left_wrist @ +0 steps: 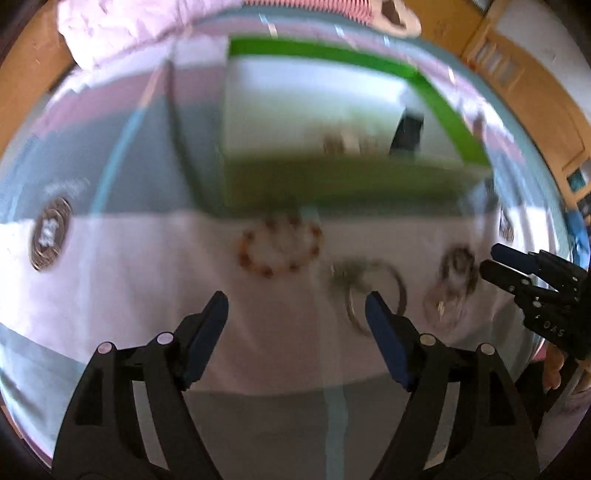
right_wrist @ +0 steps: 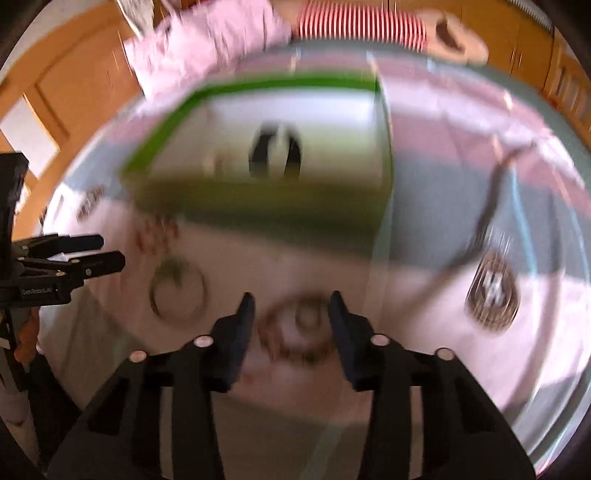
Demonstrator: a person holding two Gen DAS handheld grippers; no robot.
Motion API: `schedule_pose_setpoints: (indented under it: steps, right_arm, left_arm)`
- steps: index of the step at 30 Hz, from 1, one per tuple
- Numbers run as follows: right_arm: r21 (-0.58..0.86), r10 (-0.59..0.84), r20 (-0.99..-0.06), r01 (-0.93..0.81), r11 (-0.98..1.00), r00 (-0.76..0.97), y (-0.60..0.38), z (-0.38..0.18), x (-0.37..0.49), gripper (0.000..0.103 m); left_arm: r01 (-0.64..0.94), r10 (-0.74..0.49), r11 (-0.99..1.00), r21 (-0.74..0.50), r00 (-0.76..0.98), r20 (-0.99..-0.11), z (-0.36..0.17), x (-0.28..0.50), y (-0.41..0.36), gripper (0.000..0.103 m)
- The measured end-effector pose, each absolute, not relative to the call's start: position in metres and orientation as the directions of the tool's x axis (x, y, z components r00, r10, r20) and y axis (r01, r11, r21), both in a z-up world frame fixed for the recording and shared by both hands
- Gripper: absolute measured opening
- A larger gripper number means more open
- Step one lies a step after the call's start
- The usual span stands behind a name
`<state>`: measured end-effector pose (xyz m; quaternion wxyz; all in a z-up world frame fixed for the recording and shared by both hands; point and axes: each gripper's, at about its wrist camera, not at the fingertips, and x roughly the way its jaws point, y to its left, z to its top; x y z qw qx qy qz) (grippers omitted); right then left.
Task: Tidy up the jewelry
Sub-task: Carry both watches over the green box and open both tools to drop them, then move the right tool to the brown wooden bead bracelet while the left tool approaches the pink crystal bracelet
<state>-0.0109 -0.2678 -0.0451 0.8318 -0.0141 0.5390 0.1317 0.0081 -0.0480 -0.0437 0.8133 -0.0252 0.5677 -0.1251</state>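
Both views are blurred by motion. A green-rimmed box point(left_wrist: 332, 181) stands on a pink and grey bedcover; it also shows in the right wrist view point(right_wrist: 258, 206). In front of it lie an orange bead bracelet point(left_wrist: 280, 245), a thin metal hoop with a green charm point(left_wrist: 373, 291) and a dark beaded bracelet point(left_wrist: 452, 284). My left gripper point(left_wrist: 295, 325) is open and empty, hovering just short of the bead bracelet. My right gripper point(right_wrist: 291, 321) is open, its fingers either side of the dark bracelet point(right_wrist: 295, 332). The hoop point(right_wrist: 177, 291) lies to its left.
A round dark badge print point(left_wrist: 50, 240) marks the cover at left, another point(right_wrist: 493, 291) at right. A dark cord point(right_wrist: 487, 206) runs across the cover. A pink crumpled quilt point(left_wrist: 122, 26) lies behind the box. Wooden furniture point(left_wrist: 524, 85) surrounds the bed.
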Motion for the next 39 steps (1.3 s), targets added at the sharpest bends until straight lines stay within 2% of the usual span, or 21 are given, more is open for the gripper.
schedule_pose_setpoints:
  steps: [4,8,15,19,21,23,25,30,31,35,39]
  right_arm:
    - [0.074,0.189,-0.908,-0.303,0.950,0.373,-0.251,-0.053,-0.017,0.042]
    - [0.039,0.152,-0.913,-0.289,0.957,0.379,-0.250,-0.058,-0.013,0.042]
    - [0.067,0.163,-0.896,-0.239,0.969,0.413,-0.268,-0.051,-0.010,0.042]
    - [0.086,0.196,-0.896,-0.278,0.957,0.398,-0.262,-0.050,-0.013,0.042]
    - [0.099,0.226,-0.902,-0.333,0.938,0.367,-0.253,-0.052,-0.017,0.043]
    - [0.092,0.232,-0.910,-0.376,0.922,0.345,-0.240,-0.055,-0.022,0.054]
    - [0.070,0.220,-0.917,-0.409,0.910,0.332,-0.232,-0.059,-0.026,0.059]
    - [0.075,0.224,-0.926,-0.436,0.897,0.303,-0.224,-0.066,-0.029,0.059]
    - [0.079,0.232,-0.924,-0.443,0.893,0.303,-0.223,-0.066,-0.029,0.058]
    - [0.161,0.317,-0.907,-0.468,0.869,0.276,-0.220,-0.064,-0.029,0.034]
    - [0.164,0.321,-0.892,-0.432,0.887,0.320,-0.229,-0.057,-0.023,0.033]
  left_arm:
    - [0.218,-0.207,0.965,-0.147,0.290,-0.934,-0.061,0.007,-0.069,0.078]
    - [0.205,-0.079,0.979,-0.021,0.282,-0.956,-0.076,0.012,-0.073,0.078]
    - [-0.019,0.100,0.995,0.099,0.329,-0.939,-0.065,0.027,-0.020,0.078]
    - [-0.011,0.016,1.000,0.013,0.342,-0.940,-0.057,0.026,-0.011,0.078]
    - [0.054,-0.037,0.998,-0.020,0.337,-0.941,-0.056,0.023,-0.020,0.084]
    - [0.115,-0.070,0.993,-0.035,0.319,-0.945,-0.058,0.022,-0.032,0.085]
    - [0.148,-0.061,0.989,-0.017,0.304,-0.951,-0.063,0.018,-0.042,0.087]
    - [0.161,-0.015,0.987,0.025,0.247,-0.969,-0.080,0.018,-0.048,0.087]
    - [0.157,-0.020,0.987,0.019,0.244,-0.969,-0.081,0.018,-0.047,0.087]
    - [0.146,-0.028,0.989,0.009,0.245,-0.969,-0.082,0.019,-0.044,0.087]
    - [0.136,-0.031,0.991,0.003,0.251,-0.967,-0.081,0.024,-0.040,0.087]
